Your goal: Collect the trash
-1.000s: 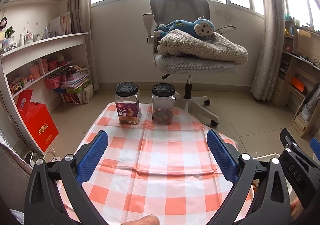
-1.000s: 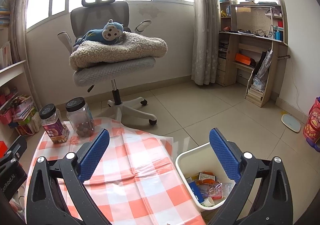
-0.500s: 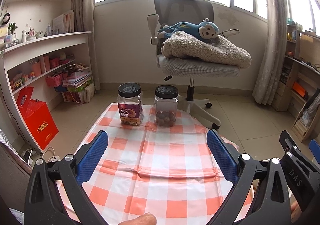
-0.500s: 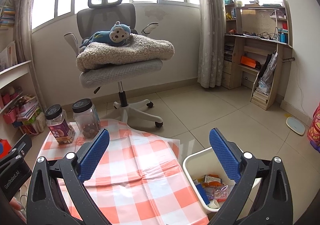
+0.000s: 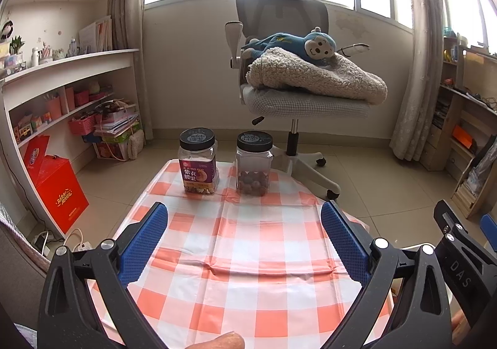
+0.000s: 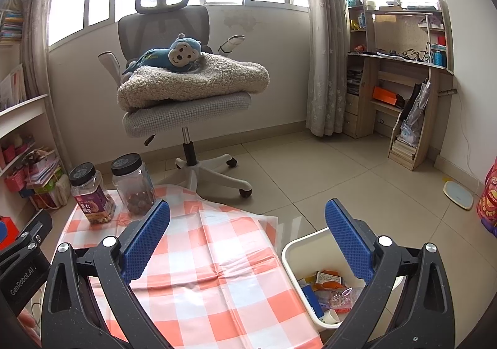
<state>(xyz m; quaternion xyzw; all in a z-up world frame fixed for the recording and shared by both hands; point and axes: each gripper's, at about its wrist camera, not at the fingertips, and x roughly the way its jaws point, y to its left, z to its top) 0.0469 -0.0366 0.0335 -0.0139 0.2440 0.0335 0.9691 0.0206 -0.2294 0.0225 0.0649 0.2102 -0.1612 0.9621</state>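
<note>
Your left gripper (image 5: 243,243) and right gripper (image 6: 247,242) both gape wide, holding nothing. Trash (image 6: 329,290) lies jumbled in the white bin (image 6: 290,256), right of the checked cloth (image 6: 198,256); orientation unclear.

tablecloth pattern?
Orange-and-white check tablecloth; clearest in the left wrist view.

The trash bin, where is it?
In the right wrist view the white trash bin sits low on the floor, just right of the checkered table.
</note>
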